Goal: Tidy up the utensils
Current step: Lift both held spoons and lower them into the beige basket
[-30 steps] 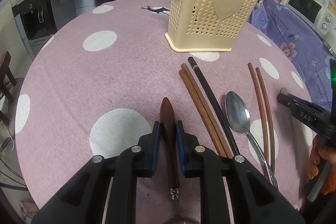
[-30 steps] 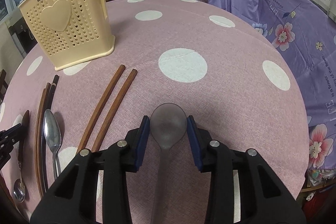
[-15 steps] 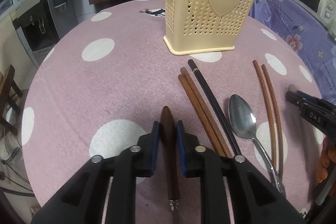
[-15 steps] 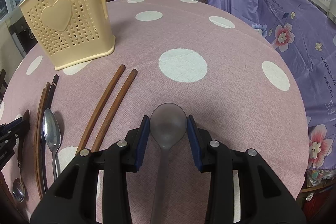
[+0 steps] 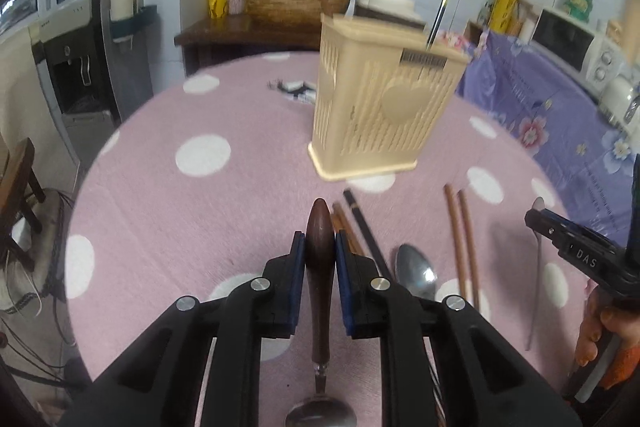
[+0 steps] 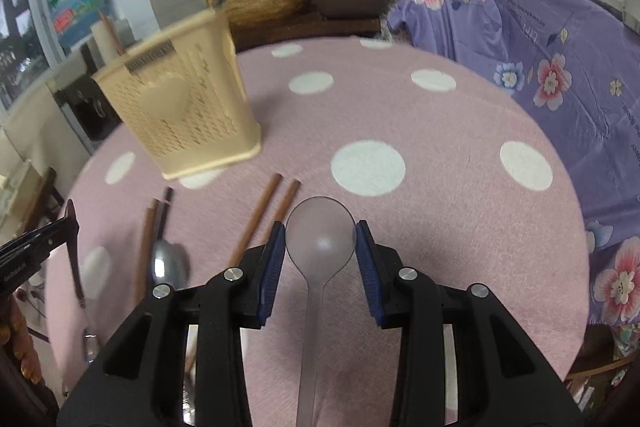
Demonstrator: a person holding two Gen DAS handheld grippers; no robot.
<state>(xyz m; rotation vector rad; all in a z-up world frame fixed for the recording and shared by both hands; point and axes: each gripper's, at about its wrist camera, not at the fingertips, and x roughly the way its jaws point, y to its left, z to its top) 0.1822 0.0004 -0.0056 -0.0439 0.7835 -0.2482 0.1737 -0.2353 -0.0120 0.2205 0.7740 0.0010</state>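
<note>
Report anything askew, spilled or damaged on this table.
Nothing stands out. The cream utensil basket stands upright; loose chopsticks and a steel spoon just lie unsorted on the dotted tablecloth. Nothing is spilled or broken.

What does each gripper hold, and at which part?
The left gripper holds a wooden-handled spoon near its handle end. The right gripper holds a translucent spoon by its bowl.

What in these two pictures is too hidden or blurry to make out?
- Left view: the wooden-handled spoon has its bowl cut off by the bottom edge.
- Right view: the grey spoon has its handle end cut off below.
- Both views: the holder is motion-blurred, its label unreadable and its walls hide the contents.
</note>
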